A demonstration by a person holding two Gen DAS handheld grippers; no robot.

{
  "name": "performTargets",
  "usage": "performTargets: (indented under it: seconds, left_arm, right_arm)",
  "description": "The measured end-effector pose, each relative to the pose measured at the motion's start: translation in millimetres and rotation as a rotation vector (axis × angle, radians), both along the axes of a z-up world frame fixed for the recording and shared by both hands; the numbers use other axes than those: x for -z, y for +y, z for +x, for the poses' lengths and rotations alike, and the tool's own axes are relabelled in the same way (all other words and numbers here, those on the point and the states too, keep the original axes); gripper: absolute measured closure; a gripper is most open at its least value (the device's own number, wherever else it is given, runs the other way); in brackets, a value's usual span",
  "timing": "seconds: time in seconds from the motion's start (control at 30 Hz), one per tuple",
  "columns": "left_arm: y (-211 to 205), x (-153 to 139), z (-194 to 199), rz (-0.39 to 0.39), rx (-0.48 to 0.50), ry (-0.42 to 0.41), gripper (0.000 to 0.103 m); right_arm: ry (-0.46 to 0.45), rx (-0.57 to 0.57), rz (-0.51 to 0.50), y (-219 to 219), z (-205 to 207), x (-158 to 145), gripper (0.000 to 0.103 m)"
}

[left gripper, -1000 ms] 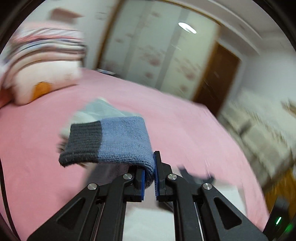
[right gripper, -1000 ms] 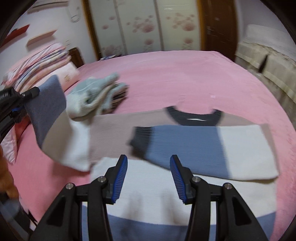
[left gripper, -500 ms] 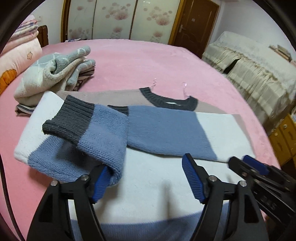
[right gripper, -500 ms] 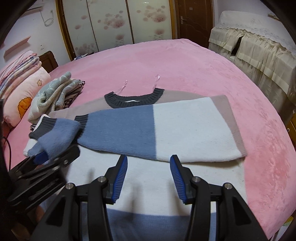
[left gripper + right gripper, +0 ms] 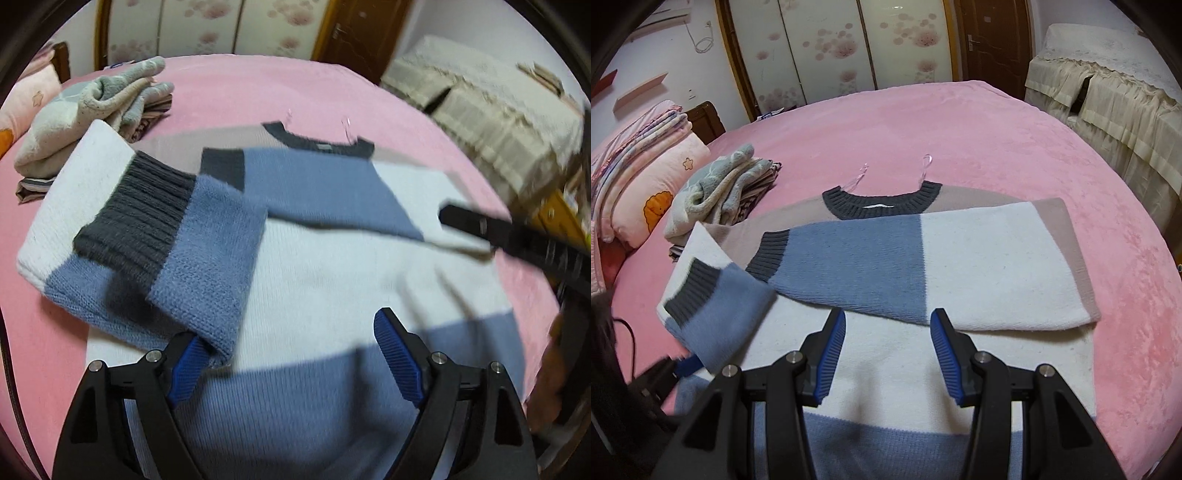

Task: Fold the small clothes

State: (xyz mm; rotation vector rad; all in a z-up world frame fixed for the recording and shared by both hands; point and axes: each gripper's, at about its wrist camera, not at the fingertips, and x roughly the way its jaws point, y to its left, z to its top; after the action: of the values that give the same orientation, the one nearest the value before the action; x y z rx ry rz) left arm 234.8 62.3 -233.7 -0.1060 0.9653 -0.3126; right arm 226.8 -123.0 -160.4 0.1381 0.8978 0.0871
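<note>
A white, blue and beige knit sweater (image 5: pixel 979 258) with a dark grey collar (image 5: pixel 882 199) lies flat on the pink bed (image 5: pixel 960 129). One sleeve (image 5: pixel 849 266) is folded across the chest. The other sleeve (image 5: pixel 177 240), blue with a grey cuff, lies folded over the sweater's left side. My left gripper (image 5: pixel 291 332) hangs just above the sweater with its jaws opening; the sleeve's folded edge rests against the left pad (image 5: pixel 184 358), unpinched. My right gripper (image 5: pixel 888 325) stands open over the white body, nothing between its fingers. It also shows as a black bar (image 5: pixel 517 240) in the left wrist view.
A pile of folded clothes (image 5: pixel 720 188) sits at the back left of the bed, beside a pillow (image 5: pixel 657 192) and stacked bedding (image 5: pixel 639 136). Beige-covered furniture (image 5: pixel 1108 92) stands right of the bed. Wardrobe doors (image 5: pixel 849 48) are behind it.
My left gripper came down with the blue sleeve, laid it across the sweater and opened, letting it go. The right gripper shifted a little over the sweater and stayed open.
</note>
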Motion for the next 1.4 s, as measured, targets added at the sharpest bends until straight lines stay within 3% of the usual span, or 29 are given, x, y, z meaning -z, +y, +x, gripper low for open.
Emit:
performTargets:
  seconds: [0.23,0.5,0.73,0.83,1.07,1.23,1.27,1.37,1.4]
  left_arm:
    - [3,0,-35,0.04,0.058,-0.046,0.014]
    - [-3,0,-92,0.224,0.102,-0.187,0.013]
    - [30,-9,-115,0.253,0.026,-0.207,0.013]
    - [64,-12,-116,0.232,-0.072,-0.178,0.013]
    - [166,-7,-117,0.071,-0.37,-0.047,0.013]
    - [195,-4,-116,-0.005,-0.46,-0.025,0.013]
    - [197,-4,-114,-0.01,-0.463,-0.025,0.013]
    - [193,-1,-108,-0.02,-0.457,-0.027,0.013]
    - [192,-1,-107,-0.023,-0.452,-0.027,0.013]
  right_arm:
    - [-0.009,-0.051,-0.007,16,-2,-7,0.055]
    - [0.011,-0.245,0.068,55,0,-18,0.055]
    - [-0.002,-0.406,0.038,121,-4,-29,0.055]
    - [0.01,-0.476,0.013,151,-5,-25,0.055]
    - [0.058,-0.549,-0.151,211,-9,4,0.055]
    - [0.078,-0.526,-0.281,227,-5,22,0.055]
    - [0.075,-0.51,-0.312,227,-3,25,0.057]
    - [0.09,-0.488,-0.326,222,5,28,0.094]
    - [0.091,-0.474,-0.314,218,8,25,0.094]
